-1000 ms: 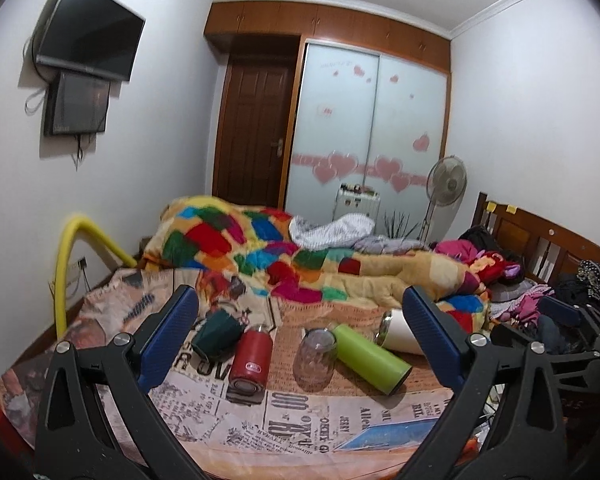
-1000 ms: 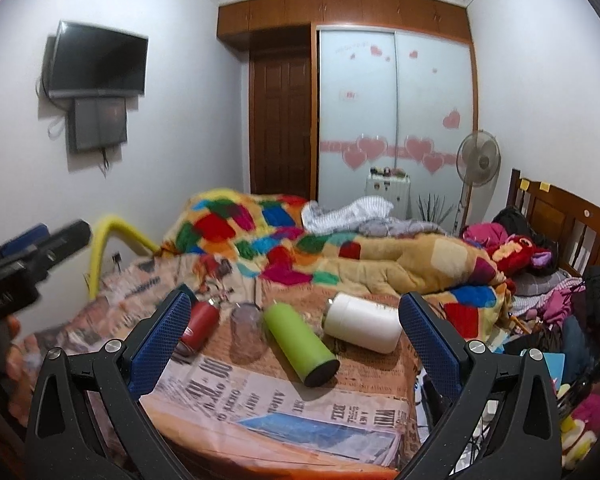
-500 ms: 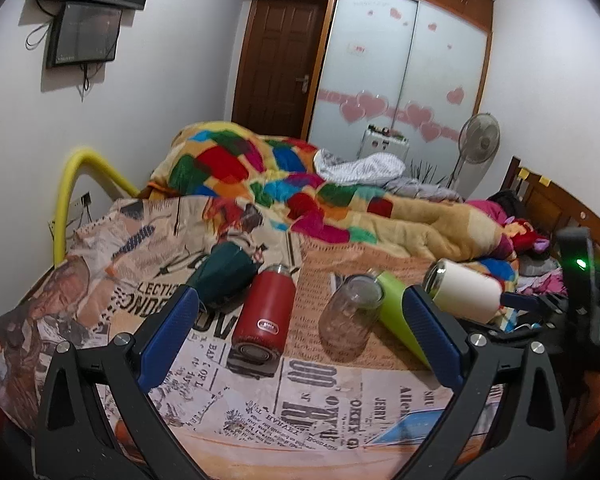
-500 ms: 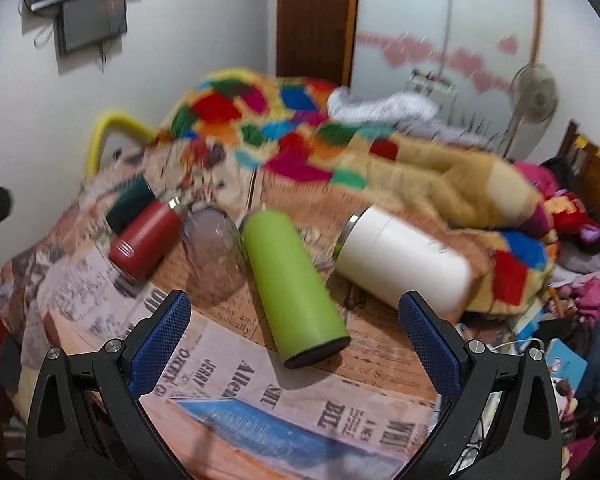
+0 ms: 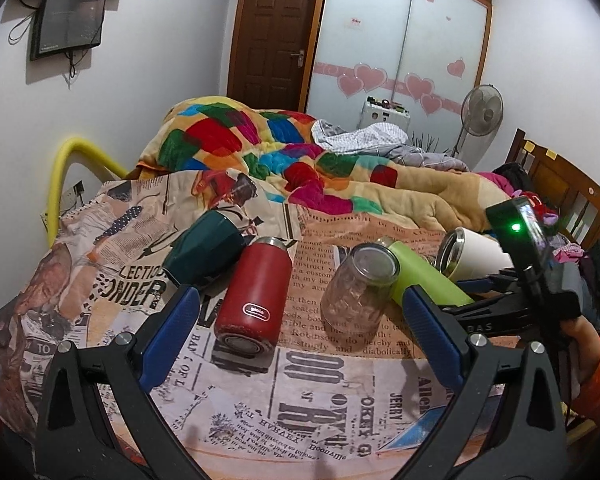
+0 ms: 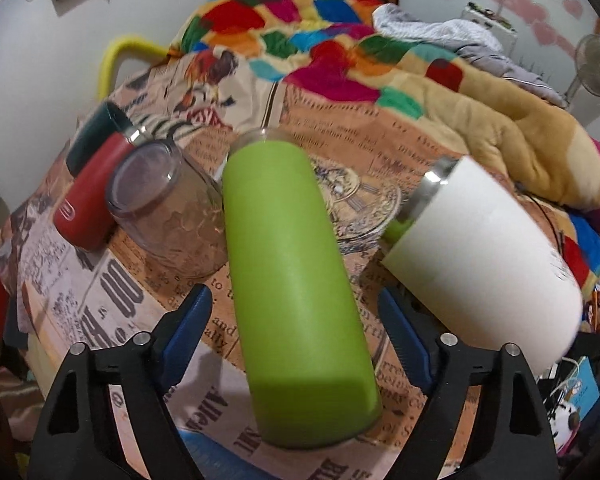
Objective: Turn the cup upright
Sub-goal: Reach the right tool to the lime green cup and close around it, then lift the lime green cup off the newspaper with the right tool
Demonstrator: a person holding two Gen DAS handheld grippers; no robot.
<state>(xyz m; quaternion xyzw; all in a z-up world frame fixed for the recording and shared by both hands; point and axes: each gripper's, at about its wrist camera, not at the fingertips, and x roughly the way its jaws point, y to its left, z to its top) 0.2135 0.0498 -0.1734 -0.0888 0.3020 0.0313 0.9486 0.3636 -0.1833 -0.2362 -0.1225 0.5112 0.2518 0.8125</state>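
Several cups lie on their sides on a newspaper-print cloth (image 5: 312,408): a dark green cup (image 5: 204,252), a red flask (image 5: 256,292), a clear glass jar (image 5: 360,284), a lime green tumbler (image 6: 296,288) and a white tumbler (image 6: 484,256). My right gripper (image 6: 296,312) is open with its jaws on either side of the lime green tumbler's lower half, not touching. My left gripper (image 5: 300,312) is open and empty, hovering in front of the red flask and the glass jar. The right gripper also shows in the left wrist view (image 5: 512,300).
A colourful patchwork blanket (image 5: 284,156) is heaped behind the cups. A yellow rail (image 5: 64,164) stands at the left by the wall. A wooden headboard (image 5: 572,196) and piled clothes are at the right. The cloth's front edge is close below both grippers.
Both grippers have moved forward and down toward the cups. The right gripper has come around the lime green tumbler, which now fills its view. The cups have not moved.
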